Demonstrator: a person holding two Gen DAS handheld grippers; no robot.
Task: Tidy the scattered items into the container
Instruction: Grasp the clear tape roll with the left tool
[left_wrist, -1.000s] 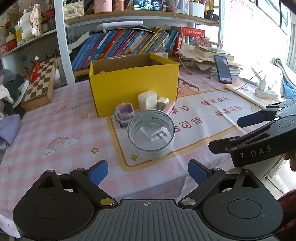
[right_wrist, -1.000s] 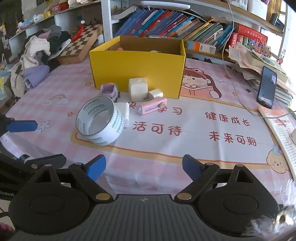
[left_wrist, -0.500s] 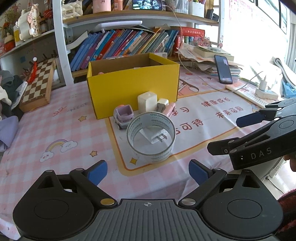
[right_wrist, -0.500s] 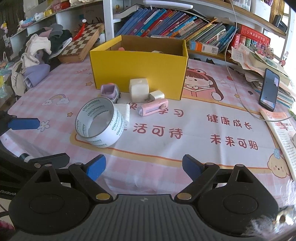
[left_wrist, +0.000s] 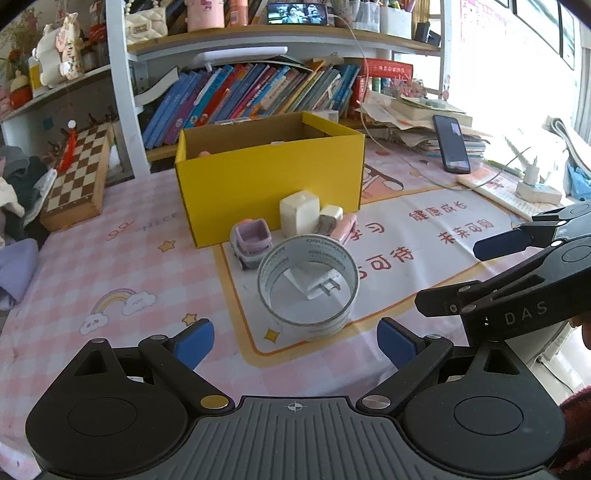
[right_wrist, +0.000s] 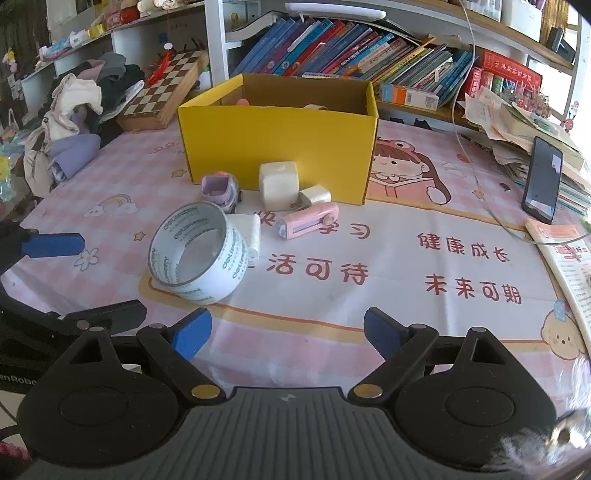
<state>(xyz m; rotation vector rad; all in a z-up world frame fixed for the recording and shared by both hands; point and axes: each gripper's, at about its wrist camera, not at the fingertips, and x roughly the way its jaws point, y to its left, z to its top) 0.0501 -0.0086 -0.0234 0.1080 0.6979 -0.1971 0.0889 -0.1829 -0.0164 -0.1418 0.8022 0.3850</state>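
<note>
A yellow cardboard box (left_wrist: 269, 184) (right_wrist: 277, 147) stands open on the table with a few items inside. In front of it lie a white tape roll (left_wrist: 308, 288) (right_wrist: 197, 254) tilted on a white plug adapter (left_wrist: 314, 282), a purple toy truck (left_wrist: 251, 240) (right_wrist: 221, 189), a white cube (left_wrist: 299, 213) (right_wrist: 279, 183), a small white charger (left_wrist: 330, 218) (right_wrist: 312, 197) and a pink utility knife (left_wrist: 345, 228) (right_wrist: 308, 221). My left gripper (left_wrist: 295, 341) is open and empty, just short of the tape roll. My right gripper (right_wrist: 286, 334) is open and empty, nearer the table's front edge.
A chessboard box (left_wrist: 79, 173) and a pile of clothes (right_wrist: 74, 122) lie at the left. A phone (right_wrist: 543, 184), papers and a cable lie at the right. A bookshelf (left_wrist: 251, 92) stands behind the box. A printed mat (right_wrist: 406, 258) covers the table.
Both grippers have edged slightly forward toward the items, so the tape roll and box look a little closer. Nothing on the table has moved.
</note>
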